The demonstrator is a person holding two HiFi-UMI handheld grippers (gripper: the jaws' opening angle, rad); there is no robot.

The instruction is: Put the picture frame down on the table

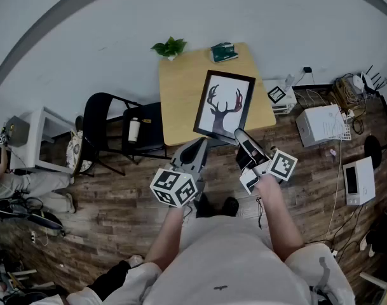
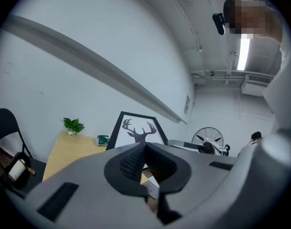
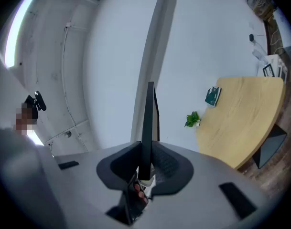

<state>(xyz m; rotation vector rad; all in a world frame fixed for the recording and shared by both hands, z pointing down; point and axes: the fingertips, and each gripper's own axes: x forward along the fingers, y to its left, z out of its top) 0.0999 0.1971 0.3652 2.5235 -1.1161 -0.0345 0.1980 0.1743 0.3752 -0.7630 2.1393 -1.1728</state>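
Note:
A black-framed deer-antler picture frame [image 1: 223, 104] hangs tilted over the near right part of the wooden table [image 1: 180, 88]. My right gripper [image 1: 239, 135] is shut on its lower edge. In the right gripper view the picture frame [image 3: 148, 123] stands edge-on, clamped in the right gripper [image 3: 145, 168], with the table [image 3: 245, 118] off to the right. My left gripper [image 1: 196, 150] hovers at the table's near edge, left of the frame and apart from it. In its own view the left gripper [image 2: 144, 149] is shut on nothing, and the picture frame [image 2: 138, 128] shows beyond it.
A small potted plant [image 1: 169, 46] and a green book [image 1: 224, 52] sit at the table's far edge. A black chair [image 1: 114, 129] with a bottle [image 1: 134, 130] on it stands left of the table. White boxes [image 1: 320, 124] and cables lie on the floor at right.

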